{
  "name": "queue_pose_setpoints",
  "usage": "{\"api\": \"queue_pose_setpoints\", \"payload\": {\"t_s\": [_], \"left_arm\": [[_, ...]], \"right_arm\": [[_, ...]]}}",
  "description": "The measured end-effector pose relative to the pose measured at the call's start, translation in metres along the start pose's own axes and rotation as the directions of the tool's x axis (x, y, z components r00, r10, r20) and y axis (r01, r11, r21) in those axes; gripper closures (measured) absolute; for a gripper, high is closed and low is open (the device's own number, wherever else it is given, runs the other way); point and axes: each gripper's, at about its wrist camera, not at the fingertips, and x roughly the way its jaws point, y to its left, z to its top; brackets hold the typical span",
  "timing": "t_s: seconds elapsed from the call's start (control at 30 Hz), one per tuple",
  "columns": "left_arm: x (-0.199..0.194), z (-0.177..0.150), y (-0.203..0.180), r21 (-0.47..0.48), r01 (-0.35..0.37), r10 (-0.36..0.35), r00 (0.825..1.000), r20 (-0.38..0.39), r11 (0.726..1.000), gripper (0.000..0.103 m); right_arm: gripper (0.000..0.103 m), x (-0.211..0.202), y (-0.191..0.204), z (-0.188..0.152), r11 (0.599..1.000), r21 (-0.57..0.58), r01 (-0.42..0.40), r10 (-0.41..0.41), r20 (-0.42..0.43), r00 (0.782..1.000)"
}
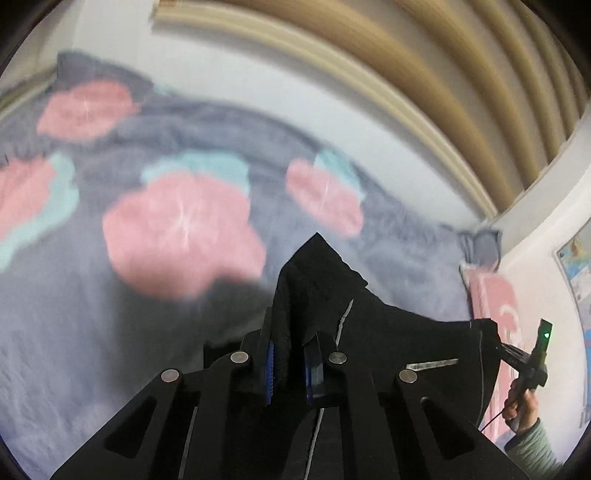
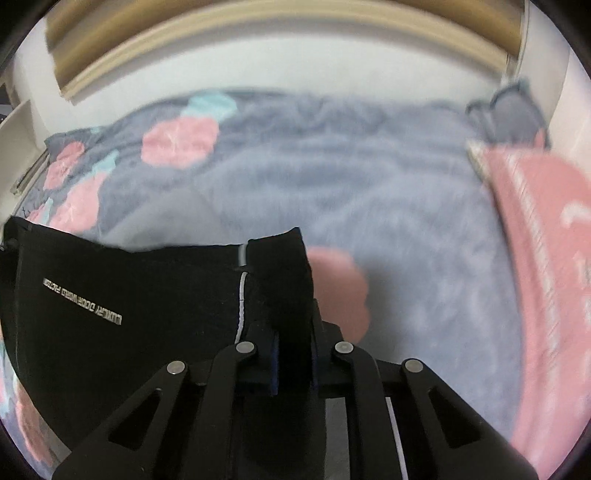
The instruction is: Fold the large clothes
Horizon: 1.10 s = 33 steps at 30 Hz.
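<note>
A black garment [image 1: 399, 332] with white piping and a silver printed strip hangs stretched between both grippers above the bed. My left gripper [image 1: 290, 354] is shut on one bunched corner of it, the cloth standing up between the blue pads. In the right wrist view the same black garment [image 2: 129, 295] spreads to the left, its silver lettering visible, and my right gripper [image 2: 293, 350] is shut on a folded black edge. The right gripper also shows far right in the left wrist view, held by a person's hand [image 1: 524, 406].
A grey-blue blanket [image 2: 369, 203] with pink and teal flowers covers the bed under the garment. A pink pillow [image 2: 546, 240] lies at the right. A beige headboard [image 2: 258, 33] and white wall stand behind. A poster [image 1: 580, 266] hangs on the right wall.
</note>
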Motion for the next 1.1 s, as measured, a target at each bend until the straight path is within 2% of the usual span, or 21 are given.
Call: {"api": "queue_pose_setpoints", "payload": {"t_s": [0.07, 0.13, 0.2, 0.27, 0.33, 0.4, 0.47, 0.5, 0.6, 0.7, 0.73, 0.8, 0.87, 1.0, 1.1], "left_arm": [[0.006, 0.012, -0.001, -0.002, -0.011, 0.011, 1.000, 0.016, 1.000, 0.092], [0.030, 0.015, 0.012, -0.041, -0.036, 0.036, 0.999, -0.017, 0.998, 0.092], [0.060, 0.009, 0.031, -0.077, -0.090, 0.084, 0.993, -0.078, 0.993, 0.092], [0.103, -0.009, 0.049, -0.106, -0.154, 0.134, 0.976, -0.173, 0.982, 0.091], [0.128, -0.025, 0.061, -0.110, -0.180, 0.148, 0.957, -0.247, 0.977, 0.089], [0.148, -0.038, 0.071, -0.128, -0.184, 0.136, 0.941, -0.311, 0.975, 0.085], [0.149, -0.037, 0.074, -0.142, -0.165, 0.112, 0.941, -0.319, 0.976, 0.082], [0.148, -0.033, 0.077, -0.151, -0.147, 0.090, 0.939, -0.331, 0.978, 0.080], [0.134, -0.025, 0.085, -0.175, -0.098, 0.033, 0.940, -0.339, 0.980, 0.077], [0.096, -0.013, 0.100, -0.224, -0.051, -0.027, 0.943, -0.332, 0.973, 0.062], [0.085, -0.011, 0.103, -0.224, -0.048, -0.030, 0.943, -0.333, 0.973, 0.062], [0.054, -0.007, 0.105, -0.199, -0.049, -0.017, 0.950, -0.313, 0.979, 0.062], [0.028, -0.005, 0.097, -0.157, -0.076, 0.029, 0.958, -0.284, 0.985, 0.062], [-0.014, -0.024, 0.047, -0.060, -0.025, 0.011, 0.974, -0.225, 0.998, 0.061], [-0.023, -0.059, -0.013, 0.019, 0.061, -0.055, 0.971, -0.232, 0.998, 0.061]], "right_arm": [[0.090, 0.005, 0.006, 0.020, 0.999, -0.018, 0.032, -0.031, 0.023, 0.999], [0.090, 0.030, 0.010, 0.031, 0.999, -0.008, 0.047, -0.047, -0.005, 0.999], [0.090, 0.066, 0.012, 0.030, 0.998, -0.003, 0.066, -0.066, -0.068, 0.995], [0.090, 0.104, 0.012, 0.019, 0.997, 0.008, 0.071, -0.069, -0.155, 0.986], [0.090, 0.139, 0.011, 0.002, 0.998, 0.033, 0.048, -0.038, -0.246, 0.969], [0.086, 0.155, 0.013, -0.010, 0.998, 0.031, 0.056, -0.046, -0.279, 0.959], [0.084, 0.159, 0.015, -0.011, 0.997, 0.022, 0.067, -0.058, -0.287, 0.956], [0.080, 0.158, 0.015, -0.010, 0.997, 0.020, 0.068, -0.059, -0.287, 0.956], [0.066, 0.151, 0.007, -0.007, 0.998, 0.036, 0.054, -0.041, -0.296, 0.954], [0.063, 0.119, -0.010, -0.005, 0.991, 0.135, -0.012, 0.048, -0.267, 0.963], [0.062, 0.109, -0.013, -0.005, 0.988, 0.152, -0.023, 0.062, -0.256, 0.965], [0.053, 0.078, -0.015, -0.008, 0.984, 0.172, -0.048, 0.085, -0.215, 0.973], [0.053, 0.044, -0.007, -0.015, 0.982, 0.171, -0.081, 0.112, -0.181, 0.977], [0.052, -0.010, 0.039, -0.037, 0.976, 0.127, -0.176, 0.195, -0.158, 0.968], [0.052, -0.028, 0.081, -0.051, 0.971, 0.063, -0.230, 0.237, -0.162, 0.958]]}}
